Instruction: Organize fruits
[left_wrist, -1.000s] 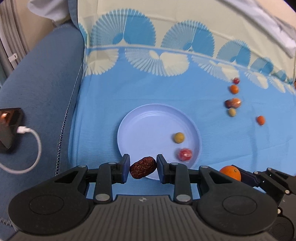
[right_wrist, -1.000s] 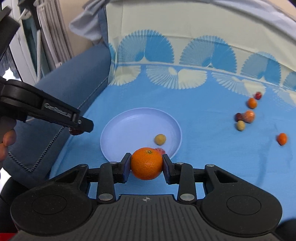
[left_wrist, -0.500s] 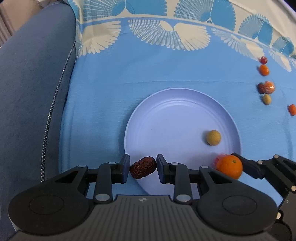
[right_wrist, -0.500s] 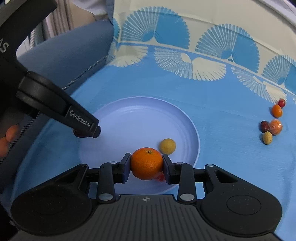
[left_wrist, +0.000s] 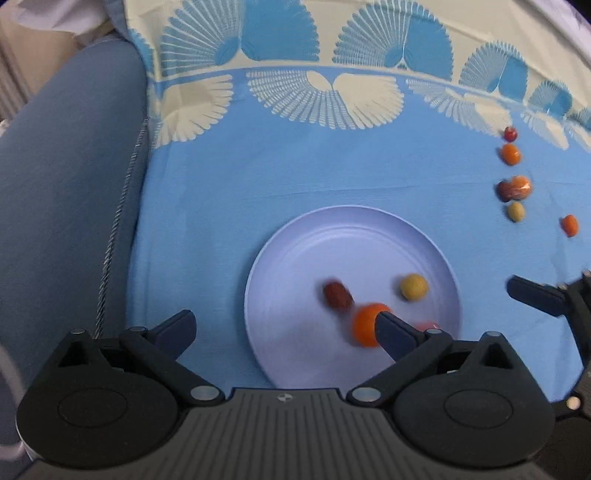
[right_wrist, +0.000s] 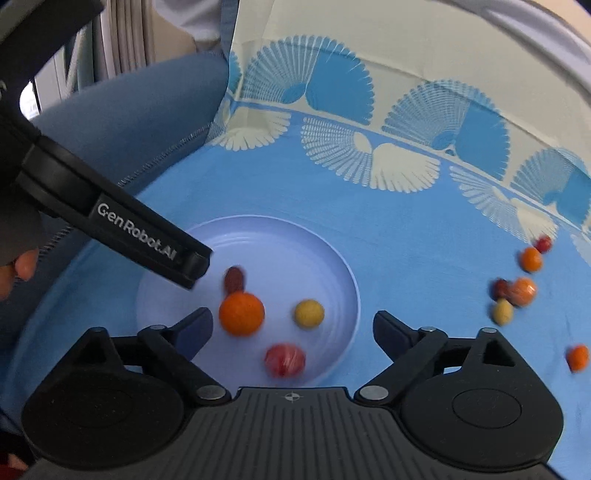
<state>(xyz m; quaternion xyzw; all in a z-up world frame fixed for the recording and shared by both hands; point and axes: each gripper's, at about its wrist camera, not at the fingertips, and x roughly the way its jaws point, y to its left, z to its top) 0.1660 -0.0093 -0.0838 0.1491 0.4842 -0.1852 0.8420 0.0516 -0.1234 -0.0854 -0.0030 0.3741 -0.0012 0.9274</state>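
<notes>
Both my left tool (left_wrist: 282, 334) and right tool (right_wrist: 293, 326) gape wide and empty over the plate (right_wrist: 343, 273), where four fruits lie, orange (right_wrist: 242, 314) nearest the date (right_wrist: 234, 278), while six more (right_wrist: 517, 291) wait far right on the cloth (right_wrist: 406, 240).
</notes>
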